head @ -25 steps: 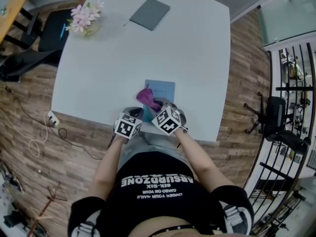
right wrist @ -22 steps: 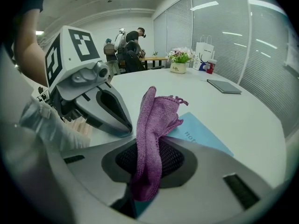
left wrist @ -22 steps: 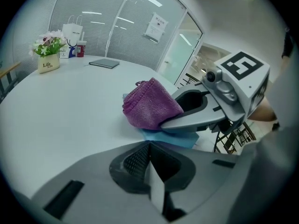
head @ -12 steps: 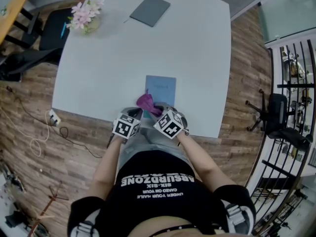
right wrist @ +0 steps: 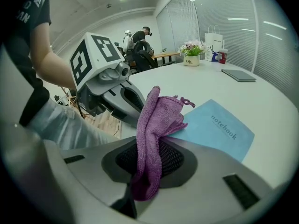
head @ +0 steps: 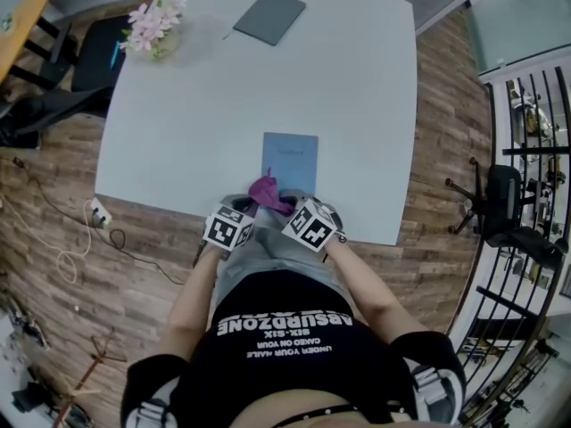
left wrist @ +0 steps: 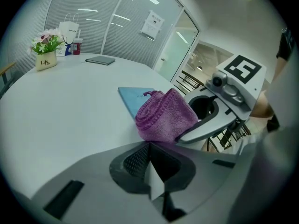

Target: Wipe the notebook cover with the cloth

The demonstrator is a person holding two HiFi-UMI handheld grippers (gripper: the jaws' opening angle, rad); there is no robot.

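On the white table (head: 223, 105), set on a plank floor (head: 446, 105) with a black chair (head: 89, 56) to the left and a black railing (head: 526, 150) to the right, a light-blue notebook (head: 290, 159) lies flat near the person's edge. The gripper views show glass walls with blinds behind the table.

The right claw (right wrist: 149, 171) is pinched on a purple cloth (right wrist: 159, 120). The cloth runs between the jaws and bunches up beyond them over the near edge of the notebook, whose cover reads "notebook". Whether it presses on the cover cannot be told.

The left claw (left wrist: 152, 171) has its jaws pressed together with nothing between them. It is just beside the right claw at the near table edge, with the cloth in front of it.

At the far left corner a pot (left wrist: 46, 59) holds pink flowers (head: 153, 25). A white paper bag (left wrist: 69, 29) stands behind it; its contents are not visible. A dark grey flat pad (head: 270, 18) lies near the far edge, well apart from the notebook.
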